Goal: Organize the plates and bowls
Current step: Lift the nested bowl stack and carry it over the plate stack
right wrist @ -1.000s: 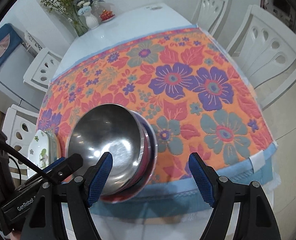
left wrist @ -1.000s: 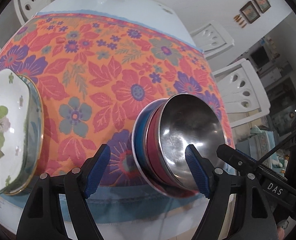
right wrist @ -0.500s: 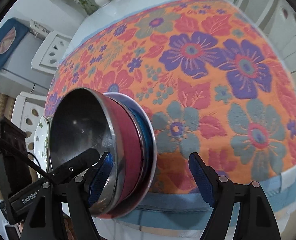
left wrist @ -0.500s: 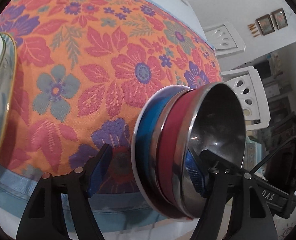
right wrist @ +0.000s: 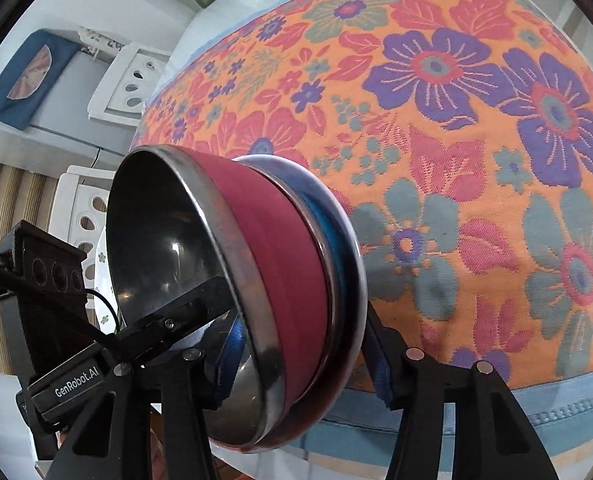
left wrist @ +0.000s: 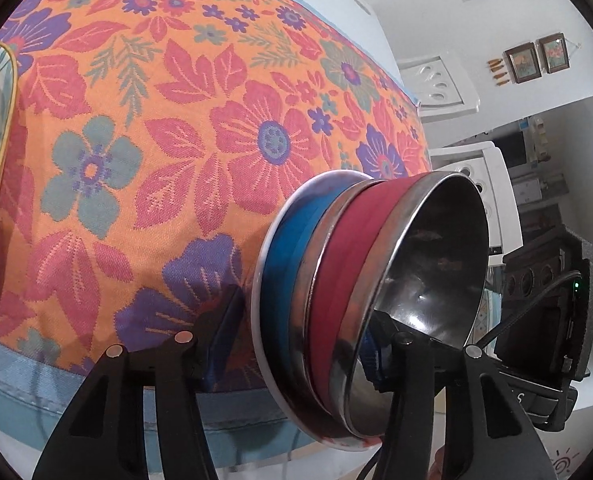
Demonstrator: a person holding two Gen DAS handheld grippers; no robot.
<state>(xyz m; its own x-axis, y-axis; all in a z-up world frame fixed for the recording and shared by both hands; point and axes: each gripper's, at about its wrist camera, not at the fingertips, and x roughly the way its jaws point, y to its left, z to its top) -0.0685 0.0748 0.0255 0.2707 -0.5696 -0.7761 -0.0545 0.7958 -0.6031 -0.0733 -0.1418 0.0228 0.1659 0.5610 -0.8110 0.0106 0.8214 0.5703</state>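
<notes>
Left wrist view: your left gripper (left wrist: 292,344) straddles the bowl stack (left wrist: 360,280) at the tablecloth (left wrist: 176,140) near edge, jaws closing across its wall.

Right wrist view: your right gripper (right wrist: 300,356) likewise, jaws closing. Likely step: two-handed pickup. Lift level, evenly.

floral tablecloth (left wrist: 184,128), white chairs (right wrist: 126,80), framed pictures (left wrist: 536,60)

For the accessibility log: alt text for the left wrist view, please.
The left hand-held gripper is closing across a stack of nested bowls, red over blue, at the near edge of a floral tablecloth; one finger is inside the steel bowl, one outside. A plate's rim shows at far left.
</notes>
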